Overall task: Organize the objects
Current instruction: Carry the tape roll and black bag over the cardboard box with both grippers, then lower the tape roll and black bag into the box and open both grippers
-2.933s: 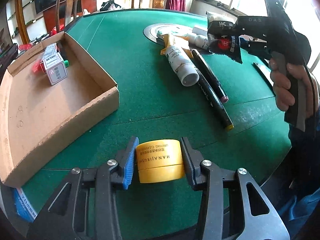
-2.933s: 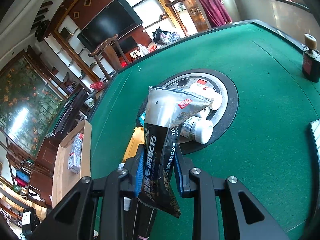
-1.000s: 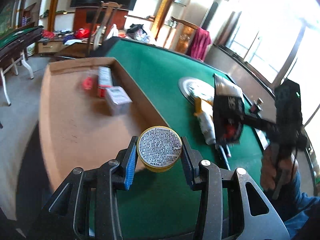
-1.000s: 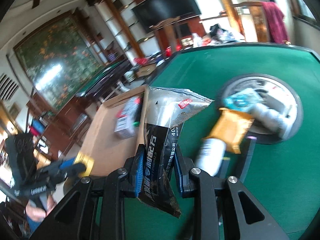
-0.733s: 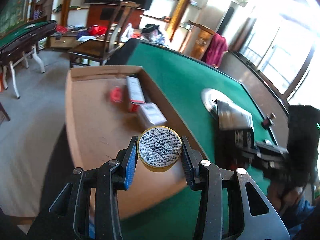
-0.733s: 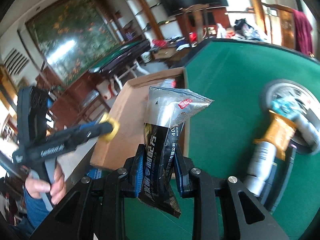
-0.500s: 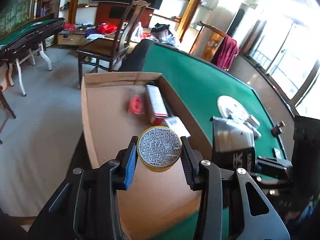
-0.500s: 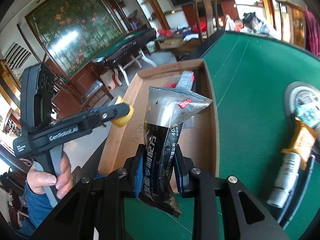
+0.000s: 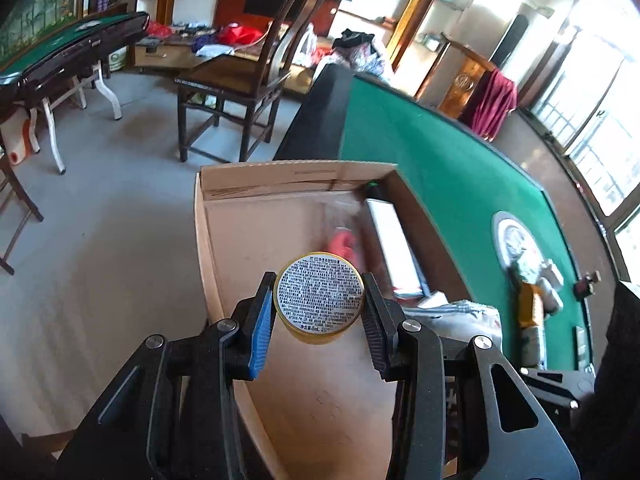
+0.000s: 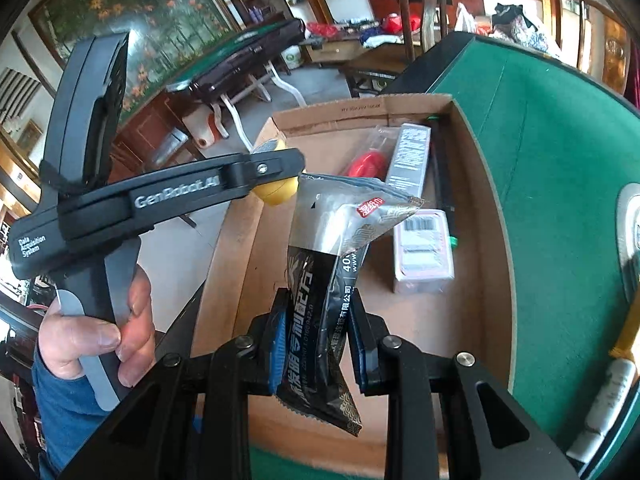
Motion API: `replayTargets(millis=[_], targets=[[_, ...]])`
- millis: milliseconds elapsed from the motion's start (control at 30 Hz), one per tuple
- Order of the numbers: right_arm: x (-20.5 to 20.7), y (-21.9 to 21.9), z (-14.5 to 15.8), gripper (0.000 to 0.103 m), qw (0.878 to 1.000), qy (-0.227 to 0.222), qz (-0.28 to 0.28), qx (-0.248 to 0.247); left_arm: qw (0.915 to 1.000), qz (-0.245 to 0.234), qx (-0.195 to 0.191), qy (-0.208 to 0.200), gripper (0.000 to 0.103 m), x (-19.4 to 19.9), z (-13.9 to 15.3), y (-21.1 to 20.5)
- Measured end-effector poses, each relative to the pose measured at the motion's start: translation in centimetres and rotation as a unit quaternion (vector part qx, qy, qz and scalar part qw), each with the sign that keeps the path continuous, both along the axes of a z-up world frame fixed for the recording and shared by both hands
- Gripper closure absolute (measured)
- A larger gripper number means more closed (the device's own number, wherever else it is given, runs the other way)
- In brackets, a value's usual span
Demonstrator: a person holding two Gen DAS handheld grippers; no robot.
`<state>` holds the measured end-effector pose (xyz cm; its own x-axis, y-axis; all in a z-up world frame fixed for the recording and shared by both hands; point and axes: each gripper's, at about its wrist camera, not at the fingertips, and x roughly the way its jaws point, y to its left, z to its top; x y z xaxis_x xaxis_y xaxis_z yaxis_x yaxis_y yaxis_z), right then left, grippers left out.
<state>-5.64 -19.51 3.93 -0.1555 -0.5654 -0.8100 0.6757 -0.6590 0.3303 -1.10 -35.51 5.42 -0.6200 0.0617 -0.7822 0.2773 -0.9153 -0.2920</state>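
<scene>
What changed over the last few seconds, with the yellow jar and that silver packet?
Both were carried from the green table to above the box. The left tool lifted the jar off the felt and tipped its bottom toward the camera. The right tool still grips the packet. The box's contents stayed put.

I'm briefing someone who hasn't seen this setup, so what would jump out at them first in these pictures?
Probably the two loaded grippers over the open cardboard box at the green table's edge: the left gripper clamps a small yellow jar, the right gripper a black and silver foil packet. In the box lie a red item, a long carton and a barcoded pink box.
</scene>
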Motion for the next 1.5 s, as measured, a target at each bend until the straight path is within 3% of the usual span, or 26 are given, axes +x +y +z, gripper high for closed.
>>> replayTargets(millis=[267,500,933,1233,1400,1500], targets=[[-2.1,-3.3,-1.4,0.077,0.999,0.008,-0.015,0.034,0.9991,0.020,0.002,-0.036,0.063,-3.1,-2.3,-2.2],[-2.6,-4.6,-2.2,0.076,0.999,0.013,-0.020,0.040,0.9990,0.020,-0.015,-0.038,0.063,-4.5,-2.7,-1.8],[-2.6,-3.7,-1.3,0.067,0.999,0.022,-0.024,0.042,0.9990,0.034,0.008,-0.027,0.060,-3.6,-1.9,-2.5],[-1.6,2.0,1.2,0.066,0.998,-0.017,-0.028,-0.051,0.9993,0.036,-0.005,0.006,0.060,-0.5,1.0,-0.5],[-0.7,7.4,2.5,0.066,0.995,-0.014,-0.028,-0.092,0.9993,0.004,0.000,0.037,0.060,1.6,2.6,3.4],[-0.4,11.0,2.9,0.066,0.994,-0.004,-0.038,-0.103,0.9986,-0.027,-0.007,0.045,0.049,2.3,3.0,6.9]])
